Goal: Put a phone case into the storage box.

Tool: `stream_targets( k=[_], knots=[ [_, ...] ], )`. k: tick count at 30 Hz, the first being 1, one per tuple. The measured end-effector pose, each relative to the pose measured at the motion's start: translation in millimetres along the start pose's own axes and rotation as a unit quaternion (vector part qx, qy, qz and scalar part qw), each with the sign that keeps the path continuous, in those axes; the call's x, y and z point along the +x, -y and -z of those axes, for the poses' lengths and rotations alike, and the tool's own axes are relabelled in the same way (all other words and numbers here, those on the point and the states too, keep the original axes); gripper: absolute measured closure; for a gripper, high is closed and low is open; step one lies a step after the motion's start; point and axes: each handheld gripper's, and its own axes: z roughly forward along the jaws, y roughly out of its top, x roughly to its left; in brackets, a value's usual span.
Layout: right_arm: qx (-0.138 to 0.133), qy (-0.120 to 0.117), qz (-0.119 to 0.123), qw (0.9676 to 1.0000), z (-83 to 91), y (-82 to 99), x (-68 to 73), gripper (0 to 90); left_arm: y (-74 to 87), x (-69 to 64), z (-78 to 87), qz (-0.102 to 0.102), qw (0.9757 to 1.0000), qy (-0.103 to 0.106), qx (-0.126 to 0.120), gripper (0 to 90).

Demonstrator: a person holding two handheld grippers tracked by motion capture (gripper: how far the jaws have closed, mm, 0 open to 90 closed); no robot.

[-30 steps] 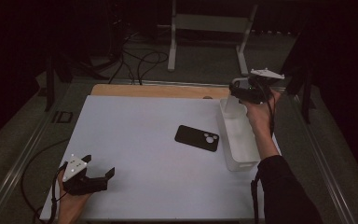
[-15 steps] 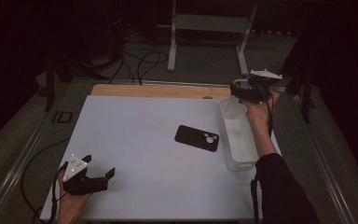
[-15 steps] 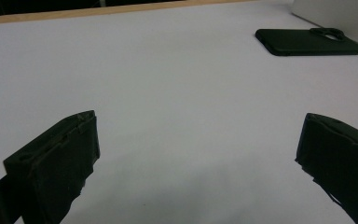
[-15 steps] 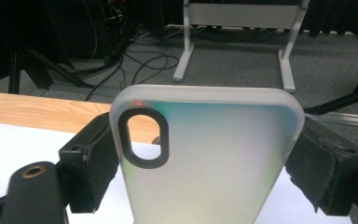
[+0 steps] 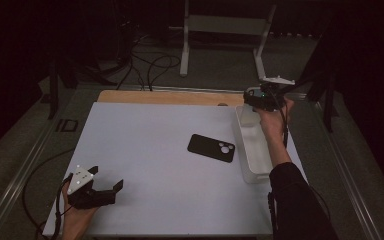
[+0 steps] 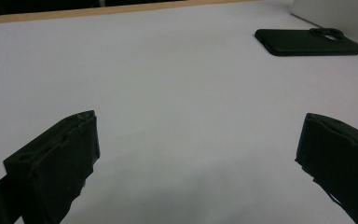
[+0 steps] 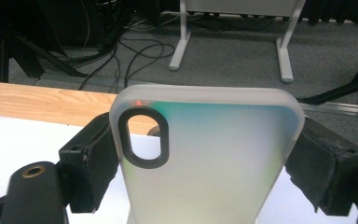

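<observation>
Your right gripper [image 7: 205, 168] has its two black jaws pressed against the long edges of a frosted translucent phone case [image 7: 209, 158], which stands upright between them with its dark-rimmed oval camera cutout [image 7: 143, 138] at the upper left. Behind the case you can see the white tabletop [image 7: 23, 140] ending at a wooden strip [image 7: 42, 105]. Past that lie grey floor, tangled black cables [image 7: 126, 51] and the white legs of a stand [image 7: 182, 37].
</observation>
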Motion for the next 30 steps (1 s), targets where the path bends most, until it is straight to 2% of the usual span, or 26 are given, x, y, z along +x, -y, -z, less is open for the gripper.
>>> stream_targets(
  k=[16,30],
  knots=[
    [0.019,0.016,0.002,0.9997,-16.7,5.8,2.5,16.6,0.0,0.2,0.1,0.000,1.0000,0.001,0.000,0.0],
    [0.040,0.016,-0.006,0.9991,-30.2,12.9,7.7,16.5,0.0,0.3,1.0,0.000,1.0000,0.001,-0.001,0.0]
  ],
)
